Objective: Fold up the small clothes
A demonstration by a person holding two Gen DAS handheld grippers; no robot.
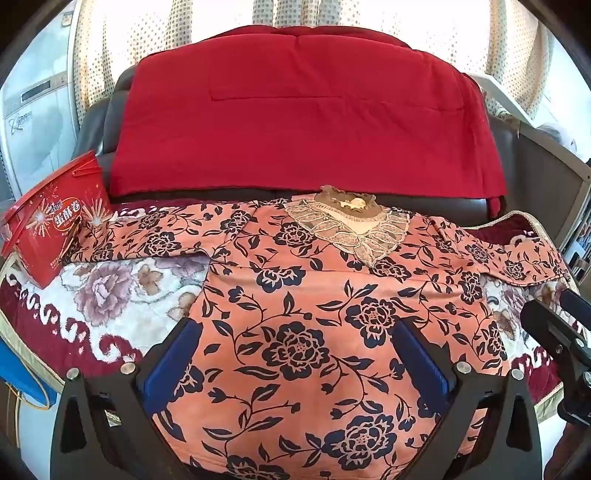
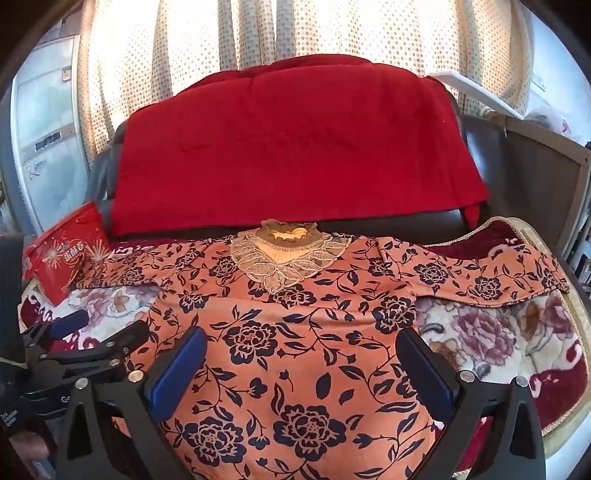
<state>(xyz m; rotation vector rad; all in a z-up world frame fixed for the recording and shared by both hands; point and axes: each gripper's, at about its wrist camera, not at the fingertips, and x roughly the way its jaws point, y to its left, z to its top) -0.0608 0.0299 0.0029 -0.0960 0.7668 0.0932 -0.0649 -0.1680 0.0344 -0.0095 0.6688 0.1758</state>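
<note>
An orange blouse with dark blue flowers (image 1: 303, 314) (image 2: 295, 332) lies spread flat, front up, on a flowered blanket (image 1: 110, 295) (image 2: 498, 332). Its lace collar (image 1: 351, 225) (image 2: 284, 258) points away from me and both sleeves stretch out sideways. My left gripper (image 1: 295, 354) hovers open over the blouse's lower body, nothing between its blue pads (image 1: 173, 362). My right gripper (image 2: 303, 362) hangs open over the same area, slightly to the right, also empty. Each gripper shows at the edge of the other's view: the right one (image 1: 561, 332), the left one (image 2: 92, 328).
A red snack tin (image 1: 51, 221) (image 2: 66, 251) stands at the blanket's far left corner. Behind the blouse a red quilt (image 1: 303, 122) (image 2: 295, 147) drapes over a dark sofa back (image 1: 92, 129). Dotted curtains (image 2: 295, 33) hang beyond. The blanket's braided edge (image 2: 576, 332) runs along the right.
</note>
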